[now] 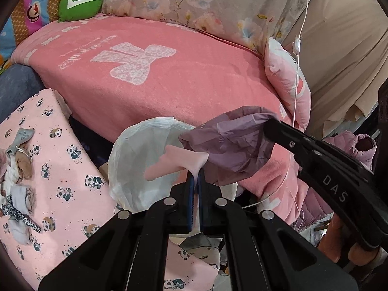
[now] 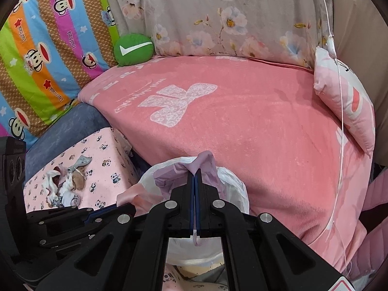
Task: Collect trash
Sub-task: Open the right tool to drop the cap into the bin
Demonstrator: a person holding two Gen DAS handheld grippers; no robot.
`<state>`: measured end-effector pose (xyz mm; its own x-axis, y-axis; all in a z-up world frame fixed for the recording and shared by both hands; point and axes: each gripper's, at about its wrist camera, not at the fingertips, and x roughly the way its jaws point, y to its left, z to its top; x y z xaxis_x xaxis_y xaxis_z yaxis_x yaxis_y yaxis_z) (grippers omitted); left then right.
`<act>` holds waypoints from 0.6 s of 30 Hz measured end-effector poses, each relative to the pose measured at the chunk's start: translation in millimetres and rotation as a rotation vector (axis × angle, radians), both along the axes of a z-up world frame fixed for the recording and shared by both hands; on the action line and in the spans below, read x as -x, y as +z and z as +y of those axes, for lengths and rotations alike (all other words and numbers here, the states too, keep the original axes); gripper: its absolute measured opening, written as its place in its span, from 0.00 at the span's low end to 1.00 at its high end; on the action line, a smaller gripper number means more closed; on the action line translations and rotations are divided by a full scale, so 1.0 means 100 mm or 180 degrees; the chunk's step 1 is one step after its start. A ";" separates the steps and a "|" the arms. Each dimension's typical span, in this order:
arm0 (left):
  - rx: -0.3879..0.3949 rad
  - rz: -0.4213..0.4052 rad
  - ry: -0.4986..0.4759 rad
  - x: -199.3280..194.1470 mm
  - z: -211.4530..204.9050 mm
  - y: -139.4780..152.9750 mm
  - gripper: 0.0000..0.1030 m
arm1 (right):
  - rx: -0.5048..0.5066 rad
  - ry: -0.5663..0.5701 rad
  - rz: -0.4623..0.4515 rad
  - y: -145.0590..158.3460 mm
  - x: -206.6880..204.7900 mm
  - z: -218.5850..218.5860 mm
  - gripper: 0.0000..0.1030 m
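A thin pink-purple plastic bag hangs between my two grippers above a bin lined with a white bag. My left gripper is shut on the bag's pale pink edge. My right gripper is shut on the opposite edge of the same bag; in the left wrist view it reaches in from the right. The white-lined bin lies just below both grippers, beside the bed's near edge.
A pink blanket covers the bed ahead. A panda-print box with small cloth items on it stands at the left. A green cushion, striped and floral pillows, a pink pillow and a hanging white cord surround the bed.
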<state>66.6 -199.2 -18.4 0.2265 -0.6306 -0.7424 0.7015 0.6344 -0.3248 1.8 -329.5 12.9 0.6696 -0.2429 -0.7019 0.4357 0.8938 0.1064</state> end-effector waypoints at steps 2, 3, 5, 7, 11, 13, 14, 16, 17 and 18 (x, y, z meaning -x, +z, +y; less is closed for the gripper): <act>-0.0042 0.0014 -0.0010 0.01 -0.04 -0.03 0.03 | -0.0016 -0.0009 0.0015 -0.03 0.01 -0.01 0.03; -0.0060 0.0023 -0.0012 0.01 -0.05 -0.04 0.03 | -0.0021 -0.0018 0.0018 -0.04 0.01 0.00 0.03; -0.0093 0.0037 -0.0004 0.01 -0.06 -0.07 0.03 | -0.0032 -0.0033 0.0021 -0.05 0.02 0.00 0.03; -0.0115 0.0055 0.0013 0.01 -0.06 -0.09 0.03 | -0.0030 -0.0044 0.0026 -0.06 0.03 0.00 0.03; -0.0160 0.0096 0.0028 -0.02 -0.08 -0.14 0.03 | -0.0024 -0.0065 0.0046 -0.08 0.01 0.00 0.08; -0.0183 0.0129 0.0039 -0.05 -0.09 -0.18 0.06 | -0.0028 -0.0081 0.0039 -0.08 0.00 0.00 0.19; -0.0194 0.0143 0.0052 -0.06 -0.09 -0.19 0.09 | -0.0022 -0.0093 0.0030 -0.08 0.00 -0.01 0.31; -0.0197 0.0146 0.0108 -0.08 -0.07 -0.21 0.40 | 0.0000 -0.0114 0.0011 -0.08 0.00 -0.01 0.42; -0.0198 0.0116 0.0152 -0.08 -0.06 -0.21 0.48 | 0.0017 -0.0120 0.0012 -0.08 0.00 -0.01 0.42; -0.0185 0.0066 0.0193 -0.08 -0.04 -0.20 0.54 | 0.0018 -0.0121 0.0016 -0.08 0.00 -0.01 0.42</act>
